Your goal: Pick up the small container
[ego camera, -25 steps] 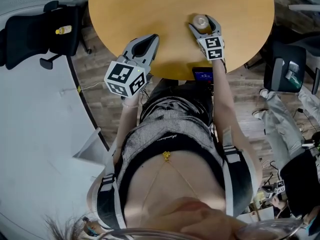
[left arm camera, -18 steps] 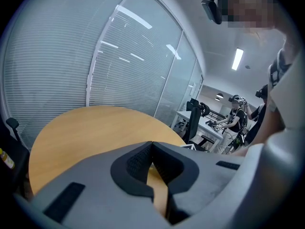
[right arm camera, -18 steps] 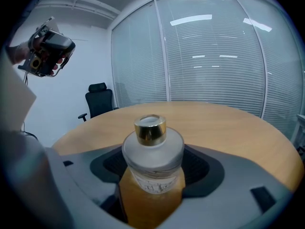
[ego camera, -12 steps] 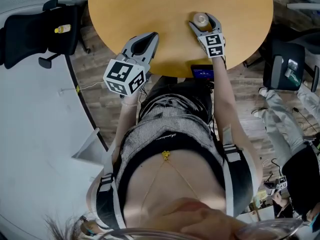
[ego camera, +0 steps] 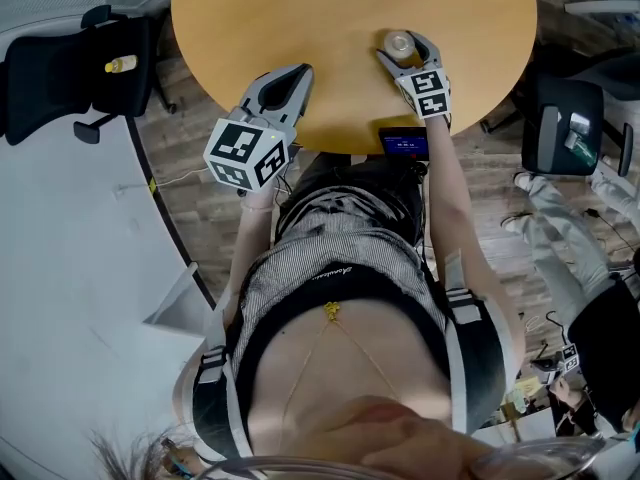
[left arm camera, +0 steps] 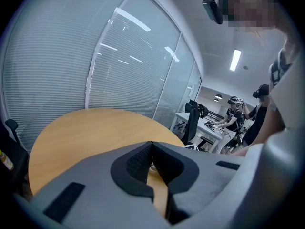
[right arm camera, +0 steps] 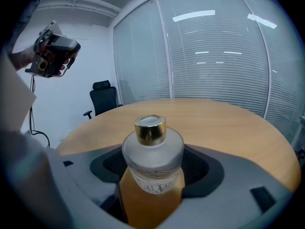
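Observation:
The small container (ego camera: 400,43) is a frosted glass bottle with a gold cap. It stands on the round wooden table (ego camera: 350,8) near its front right edge. My right gripper (ego camera: 405,40) is shut on it, with a pad against each side of the container (right arm camera: 152,156). The right gripper (right arm camera: 153,151) rests low over the tabletop. My left gripper (ego camera: 300,71) lies at the table's front left edge, shut with nothing in it. In the left gripper view the left gripper (left arm camera: 151,144) shows its pads pressed together over the table (left arm camera: 86,132).
A dark device with a blue screen (ego camera: 403,144) sits at the table's near edge below the right gripper. A black office chair (ego camera: 60,68) stands to the left, another chair (ego camera: 560,133) to the right. A person's legs (ego camera: 560,258) stretch out at the right.
Both grippers and the container keep their places on the table. Only the head view has drifted slightly.

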